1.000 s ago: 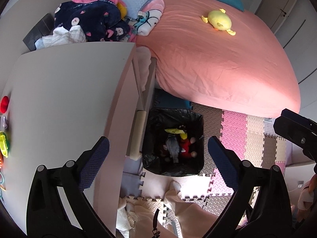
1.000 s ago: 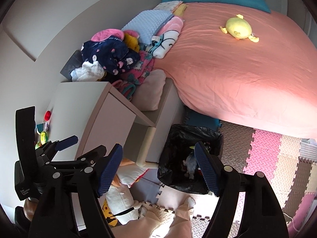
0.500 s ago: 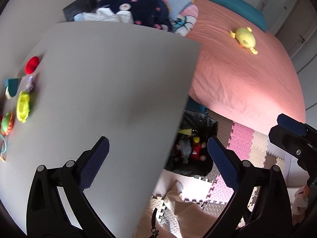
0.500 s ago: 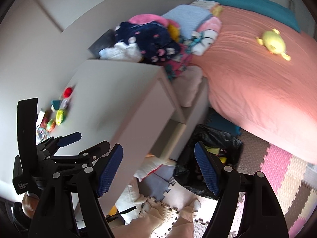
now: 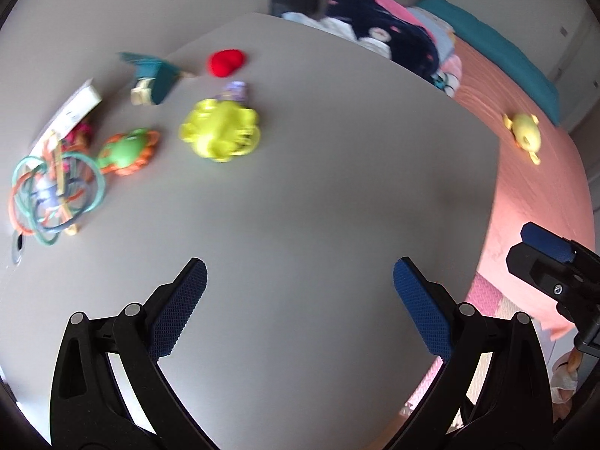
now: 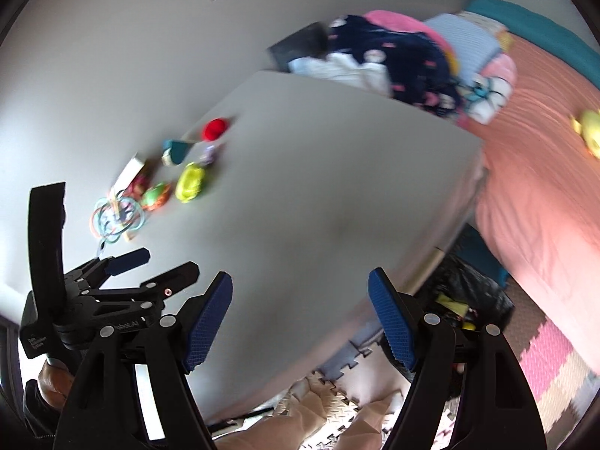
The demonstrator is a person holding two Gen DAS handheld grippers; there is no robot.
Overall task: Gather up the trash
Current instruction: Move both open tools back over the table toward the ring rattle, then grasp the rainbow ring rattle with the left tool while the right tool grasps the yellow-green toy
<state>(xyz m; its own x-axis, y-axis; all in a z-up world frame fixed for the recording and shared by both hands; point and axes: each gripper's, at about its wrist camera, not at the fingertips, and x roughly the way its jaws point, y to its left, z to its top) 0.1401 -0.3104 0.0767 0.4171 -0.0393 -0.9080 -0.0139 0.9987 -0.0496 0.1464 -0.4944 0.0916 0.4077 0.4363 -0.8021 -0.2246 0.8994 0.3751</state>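
A pale grey counter (image 5: 318, 195) fills both wrist views, with a cluster of small items near its far left edge. Taking the yellow-green crumpled plastic piece (image 5: 220, 133) as the landmark and reading left to right: furthest left of it lies a tangle of orange and teal rings (image 5: 56, 195), with a white flat card or box (image 5: 73, 112) just behind. Nearer the landmark's left sits a green and orange plastic toy (image 5: 129, 152). Behind the landmark are a teal cardboard carton on its side (image 5: 153, 77), a small purple wrapper (image 5: 234, 92) touching or nearly touching it, and a red rounded soft lump (image 5: 226, 62). Motion blur hides finer detail, so which pieces are trash is a judgement.

The left gripper (image 5: 300, 285) hovers over bare counter, well short of the landmark, its blue-padded fingers spread wide and empty. The right gripper (image 6: 300, 300) is likewise spread and empty, to the right of the landmark, above the counter's near edge. Far right and below the counter, a black-lined trash bin (image 6: 468, 300) stands on the foam-mat floor beside a pink-sheeted bed (image 6: 543, 168).

To do this reach well, the left gripper probably should settle until the view sharpens, pick one piece such as the carton or wrapper, and straddle it alone, clear of the rings, which could snag.
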